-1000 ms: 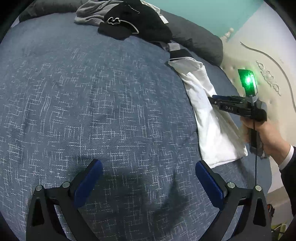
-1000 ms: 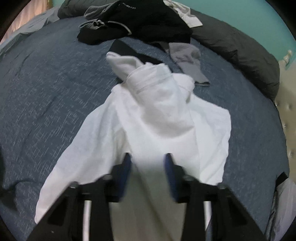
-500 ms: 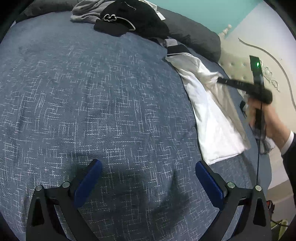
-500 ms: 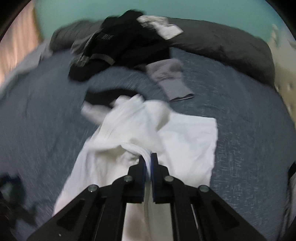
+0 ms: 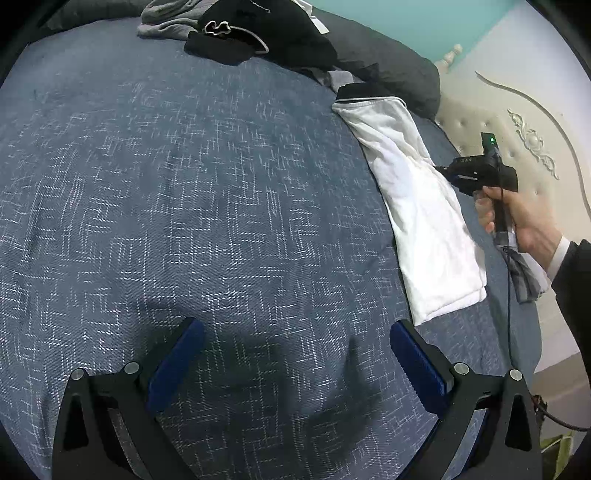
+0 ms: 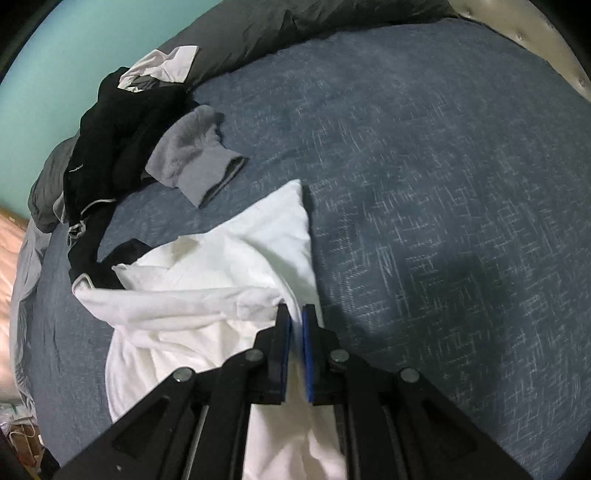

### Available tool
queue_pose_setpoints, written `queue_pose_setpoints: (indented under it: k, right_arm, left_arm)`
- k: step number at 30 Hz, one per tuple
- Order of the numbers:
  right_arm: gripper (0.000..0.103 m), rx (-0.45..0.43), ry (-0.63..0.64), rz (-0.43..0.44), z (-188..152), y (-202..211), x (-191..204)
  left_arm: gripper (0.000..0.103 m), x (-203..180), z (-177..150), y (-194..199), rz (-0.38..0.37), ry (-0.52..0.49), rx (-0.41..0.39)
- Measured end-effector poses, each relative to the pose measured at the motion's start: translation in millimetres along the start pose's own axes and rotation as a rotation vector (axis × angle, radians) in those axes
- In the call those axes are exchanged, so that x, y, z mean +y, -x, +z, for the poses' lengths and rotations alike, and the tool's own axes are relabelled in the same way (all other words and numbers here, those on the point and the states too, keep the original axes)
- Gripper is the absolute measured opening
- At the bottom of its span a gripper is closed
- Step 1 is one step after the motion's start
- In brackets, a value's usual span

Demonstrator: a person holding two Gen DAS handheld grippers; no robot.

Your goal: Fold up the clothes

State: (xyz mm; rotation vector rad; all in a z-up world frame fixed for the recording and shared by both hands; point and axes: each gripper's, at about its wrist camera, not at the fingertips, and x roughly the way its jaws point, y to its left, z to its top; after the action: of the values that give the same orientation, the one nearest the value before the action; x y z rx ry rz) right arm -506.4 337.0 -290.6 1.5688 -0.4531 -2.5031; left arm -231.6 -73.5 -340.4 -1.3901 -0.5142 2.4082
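Left wrist view shows the left gripper (image 5: 291, 360) spread wide with nothing between its blue pads (image 5: 175, 363), hanging over bare blue bedspread (image 5: 207, 192). To its right lies the white garment (image 5: 424, 210), a long strip running away from the camera along the bed. Above it a hand (image 5: 524, 221) holds the right gripper (image 5: 448, 173), whose tip meets the cloth; a cable (image 5: 509, 317) drops from the handle.

Right wrist view shows the right gripper (image 6: 296, 323) nearly closed, a fold of the white garment (image 6: 207, 299) pinched between its pads (image 6: 287, 354), the cloth bunched and pulled into ridges toward the jaws. Beyond it, at the head of the bed, sits a heap of black clothes (image 6: 110, 140) with a grey garment (image 6: 192, 155) spilling out toward the white one, a dark strap or sleeve (image 6: 96, 266) touching the white cloth's far edge, and a dark grey pillow (image 6: 303, 26) against the teal wall (image 6: 81, 44).

A cream tufted headboard (image 5: 509, 110) stands off the bed's right side. The white garment's near end is hidden under the gripper body, so its full shape cannot be made out.
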Motion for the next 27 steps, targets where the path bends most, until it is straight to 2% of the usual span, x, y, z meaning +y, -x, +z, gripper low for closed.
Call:
queue_pose_setpoints:
  k: [4, 7, 9, 13, 17, 27]
  right_arm:
    - [0.010, -0.046, -0.018, 0.008, 5.2, 11.2, -6.3]
    - [0.015, -0.121, 0.004, 0.013, 14.7, 26.6, -3.8]
    - [0.035, -0.153, 0.053, 0.073, 17.8, 33.3, 8.1]
    - [0.035, -0.164, 0.290, 0.158, 12.5, 39.1, 62.5]
    - [0.035, -0.135, 0.519, 0.217, -4.8, 34.7, 117.3]
    - [0.033, -0.092, 0.701, 0.073, -6.2, 5.5, 183.5]
  left_arm:
    - [0.103, -0.4, 1.7, -3.2, 0.000, 0.001, 0.000]
    - [0.103, -0.5, 0.3, -1.3, -0.003, 0.004, -0.001]
    - [0.103, -0.5, 0.0, -0.6, -0.004, 0.004, -0.001]
    - [0.103, -0.1, -0.1, 0.6, -0.006, 0.004, -0.001]
    - [0.103, 0.2, 0.1, 0.5, -0.009, 0.005, -0.001]
    - [0.103, 3.8, 0.9, 2.2, -0.026, 0.015, -0.001]
